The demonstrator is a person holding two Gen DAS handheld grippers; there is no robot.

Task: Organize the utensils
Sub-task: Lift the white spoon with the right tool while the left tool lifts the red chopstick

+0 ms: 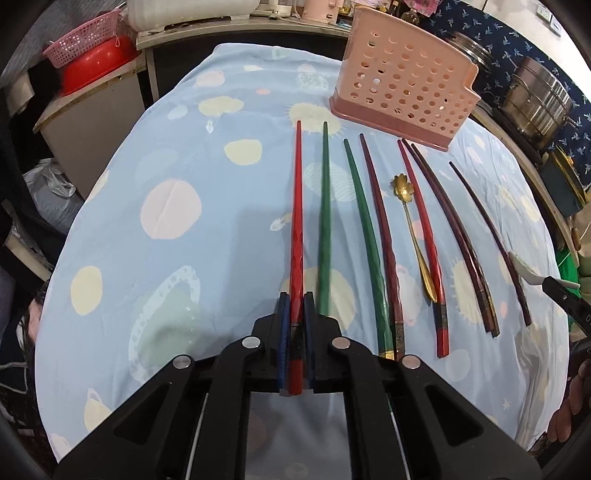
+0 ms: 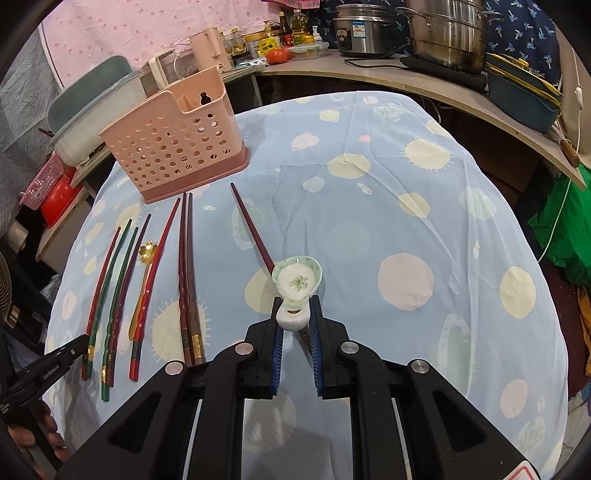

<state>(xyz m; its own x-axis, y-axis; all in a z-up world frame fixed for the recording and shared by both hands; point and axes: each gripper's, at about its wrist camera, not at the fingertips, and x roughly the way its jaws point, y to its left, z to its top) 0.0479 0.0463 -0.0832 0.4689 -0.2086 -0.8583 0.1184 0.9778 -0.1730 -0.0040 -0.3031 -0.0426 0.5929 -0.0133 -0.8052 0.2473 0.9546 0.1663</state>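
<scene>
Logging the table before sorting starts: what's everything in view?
red chopsticks: 2, red, one between the left gripper's fingers, one right of the gold spoon
green chopsticks: 2, green, side by side on the cloth
maroon chopstick: 1, right of the green ones
brown chopsticks: 2, dark brown, lying together
single chopstick: 1, dark, under the ceramic spoon
gold spoon: 1, flower bowl, mid-row
ceramic spoon: 1, white-green, in the right gripper
holder: 1, pink, perforated, behind the row
tablecloth: 1, blue, spotted
steel pots: several, on the counter
left gripper: 1, black
right gripper: 1, black
</scene>
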